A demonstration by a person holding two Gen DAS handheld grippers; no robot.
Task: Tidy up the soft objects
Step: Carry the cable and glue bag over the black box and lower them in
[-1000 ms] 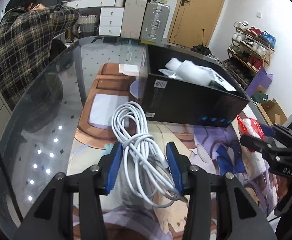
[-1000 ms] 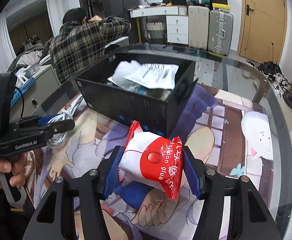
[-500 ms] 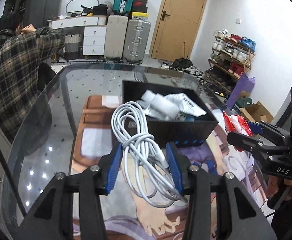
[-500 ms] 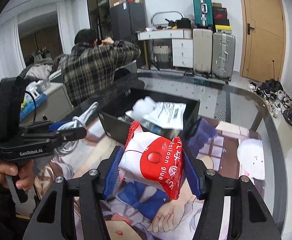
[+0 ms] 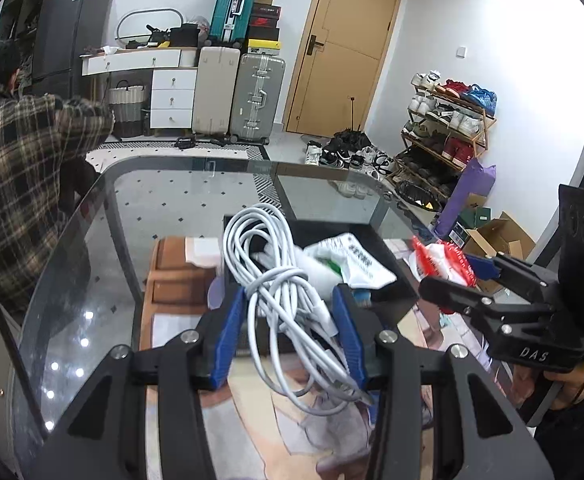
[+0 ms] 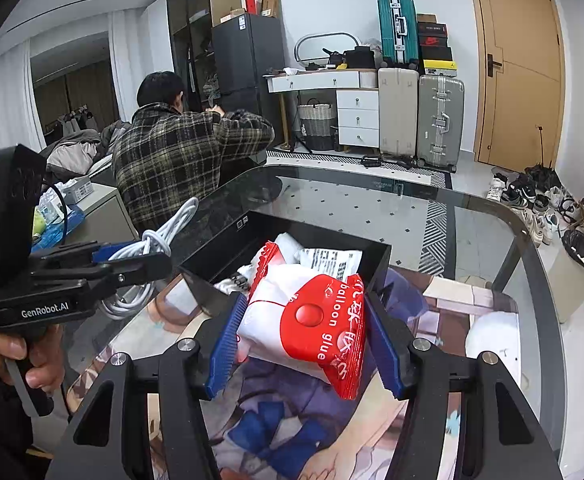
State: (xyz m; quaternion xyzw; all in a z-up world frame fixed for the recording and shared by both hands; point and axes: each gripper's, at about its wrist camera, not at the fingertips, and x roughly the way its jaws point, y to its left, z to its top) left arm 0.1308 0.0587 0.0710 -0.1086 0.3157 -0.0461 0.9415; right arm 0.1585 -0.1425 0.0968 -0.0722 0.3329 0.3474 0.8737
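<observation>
My left gripper is shut on a bundle of white cable, held up in the air in front of the black box. The cable's loops hang below the blue pads. My right gripper is shut on a red and white packet of balloon glue, also lifted above the table, just short of the black box. White plastic bags lie inside the box. Each gripper shows in the other's view: the right gripper at the right, the left gripper at the left with the cable.
The box stands on a printed mat on a glass table. A person in a plaid shirt sits beyond the table's far left edge. Suitcases, a door and a shoe rack line the room behind.
Both grippers have risen with their loads, so the box now appears lower and its inside is visible. The cable and the packet stay gripped as before.
</observation>
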